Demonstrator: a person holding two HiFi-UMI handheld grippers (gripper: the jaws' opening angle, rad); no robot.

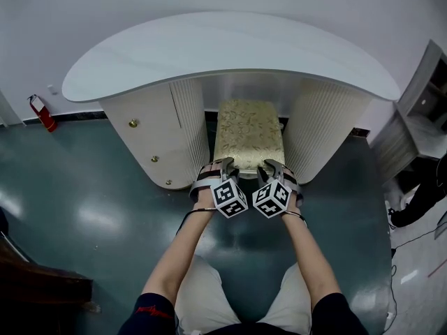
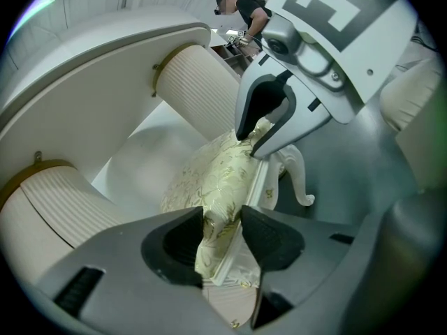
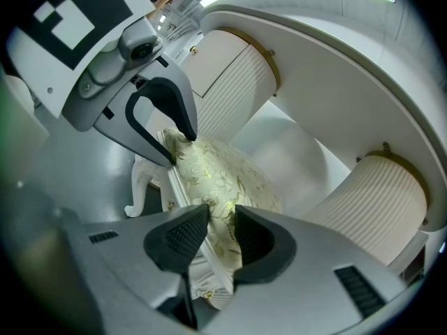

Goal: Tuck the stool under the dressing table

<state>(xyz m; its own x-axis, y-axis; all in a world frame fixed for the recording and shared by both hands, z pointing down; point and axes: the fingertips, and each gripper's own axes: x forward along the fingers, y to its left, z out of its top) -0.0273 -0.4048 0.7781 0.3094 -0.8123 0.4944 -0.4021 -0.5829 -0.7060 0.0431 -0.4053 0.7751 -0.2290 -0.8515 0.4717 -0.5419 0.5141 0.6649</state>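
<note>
The stool (image 1: 248,135), white-framed with a gold floral cushion, stands in the kneehole of the dressing table (image 1: 230,47), with its near end sticking out. My left gripper (image 1: 225,165) is shut on the seat's near left corner. In the left gripper view its pads squeeze the cushion and frame edge (image 2: 209,180), left gripper (image 2: 222,232). My right gripper (image 1: 271,166) is shut on the near right corner, and its pads press the cushion (image 3: 223,180), right gripper (image 3: 222,236). Each gripper view shows the other gripper (image 2: 250,145) (image 3: 180,149) clamped on the same edge above a curved white leg (image 2: 297,173).
Fluted pedestals flank the stool, the left pedestal (image 1: 150,138) with gold knobs and the right pedestal (image 1: 325,131) close beside it. A red fire extinguisher (image 1: 43,114) stands at the far left wall. White shelving (image 1: 419,117) is at the right, dark furniture (image 1: 35,285) at bottom left.
</note>
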